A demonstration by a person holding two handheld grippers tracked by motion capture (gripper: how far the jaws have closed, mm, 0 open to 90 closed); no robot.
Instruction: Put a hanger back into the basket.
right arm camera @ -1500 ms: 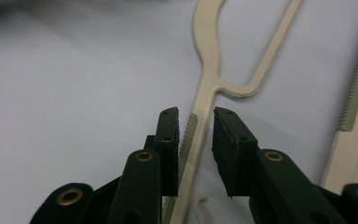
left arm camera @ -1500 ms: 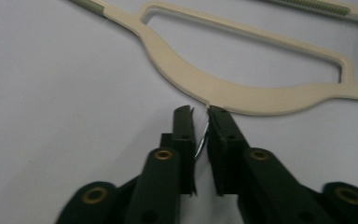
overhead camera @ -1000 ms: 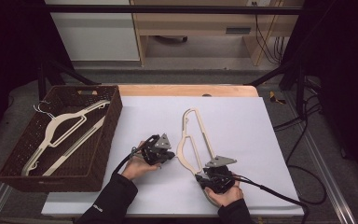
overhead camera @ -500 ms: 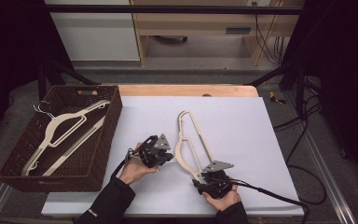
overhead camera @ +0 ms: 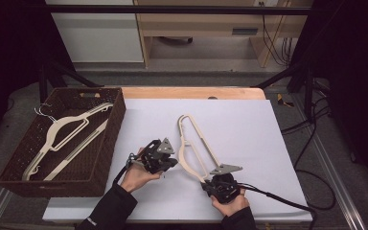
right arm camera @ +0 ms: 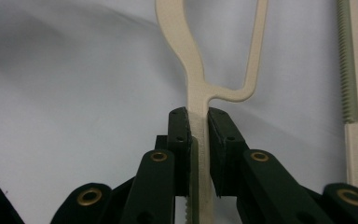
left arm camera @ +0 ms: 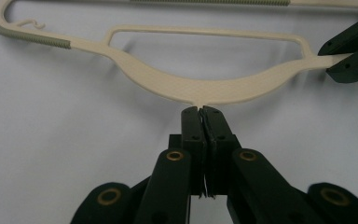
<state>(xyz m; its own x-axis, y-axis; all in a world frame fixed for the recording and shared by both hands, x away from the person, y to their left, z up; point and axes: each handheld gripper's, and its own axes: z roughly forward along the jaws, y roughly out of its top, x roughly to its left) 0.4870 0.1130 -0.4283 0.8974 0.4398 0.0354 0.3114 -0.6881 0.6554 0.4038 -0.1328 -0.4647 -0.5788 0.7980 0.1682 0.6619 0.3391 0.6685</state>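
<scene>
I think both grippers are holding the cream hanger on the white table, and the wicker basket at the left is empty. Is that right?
Not quite: the wicker basket is not empty. The high view shows another cream hanger lying in it. The rest holds: the left gripper and the right gripper both grip the hanger on the white table.

A lab-like recording space: a white-covered counter (overhead camera: 249, 120) on a metal frame (overhead camera: 338, 177), black curtains (overhead camera: 9, 57), loose cables (overhead camera: 273, 38) on the floor.

The high view looks forward and down over the whole table (overhead camera: 249, 120) from the person's side; each gripper view rides low and close, looking along its own jaws; all three share the cream hanger (overhead camera: 195, 149) on the white top.
</scene>
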